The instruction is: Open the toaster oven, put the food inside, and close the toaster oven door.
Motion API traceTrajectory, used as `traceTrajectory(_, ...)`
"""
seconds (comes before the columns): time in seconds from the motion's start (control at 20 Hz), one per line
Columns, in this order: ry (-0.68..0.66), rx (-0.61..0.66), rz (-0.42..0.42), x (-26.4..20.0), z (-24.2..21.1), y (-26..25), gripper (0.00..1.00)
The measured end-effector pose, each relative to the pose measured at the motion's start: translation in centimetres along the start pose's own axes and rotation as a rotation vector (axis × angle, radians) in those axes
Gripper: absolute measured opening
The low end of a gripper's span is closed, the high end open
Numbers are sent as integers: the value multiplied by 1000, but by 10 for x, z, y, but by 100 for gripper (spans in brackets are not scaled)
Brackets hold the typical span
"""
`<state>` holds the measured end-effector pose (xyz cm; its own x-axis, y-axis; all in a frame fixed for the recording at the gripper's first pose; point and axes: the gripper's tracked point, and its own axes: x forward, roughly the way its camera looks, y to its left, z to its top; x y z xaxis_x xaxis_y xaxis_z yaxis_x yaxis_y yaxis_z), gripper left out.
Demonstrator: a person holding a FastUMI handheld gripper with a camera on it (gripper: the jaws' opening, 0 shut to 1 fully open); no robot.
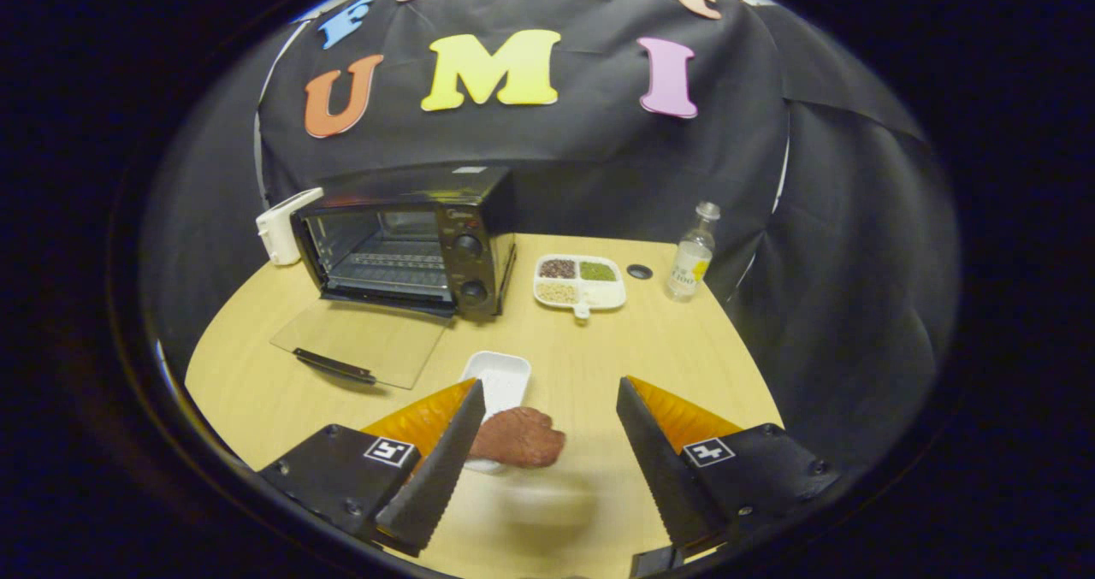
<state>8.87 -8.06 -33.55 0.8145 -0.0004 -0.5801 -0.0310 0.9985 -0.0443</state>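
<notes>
Table (590, 348): hand-held gripper (547, 391) wide open, meat (517, 436) between

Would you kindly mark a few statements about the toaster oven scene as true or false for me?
1. The toaster oven door is open, lying flat on the table. True.
2. The tool is shut on the brown food. False: its fingers stand apart, and the brown food lies between them, close to the left finger.
3. The food rests at the near end of a white tray. True.
4. The clear bottle stands inside the oven. False: it stands on the table, right of the divided dish.
</notes>
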Motion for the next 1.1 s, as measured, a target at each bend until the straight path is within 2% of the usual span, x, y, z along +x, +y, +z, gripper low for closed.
traceTrajectory(0.1,62,33,70,12,-16,-10,95)
traceTrajectory(0.25,156,81,224,33,-35,-8,91)
traceTrajectory(0.45,302,124,465,52,-55,17,80)
traceTrajectory(0.65,408,229,609,60,-63,32,64)
traceTrajectory(0.8,506,329,690,56,-69,47,38)
traceTrajectory(0.9,530,366,702,54,-67,50,26)
traceTrajectory(1.1,561,382,707,52,-64,52,17)
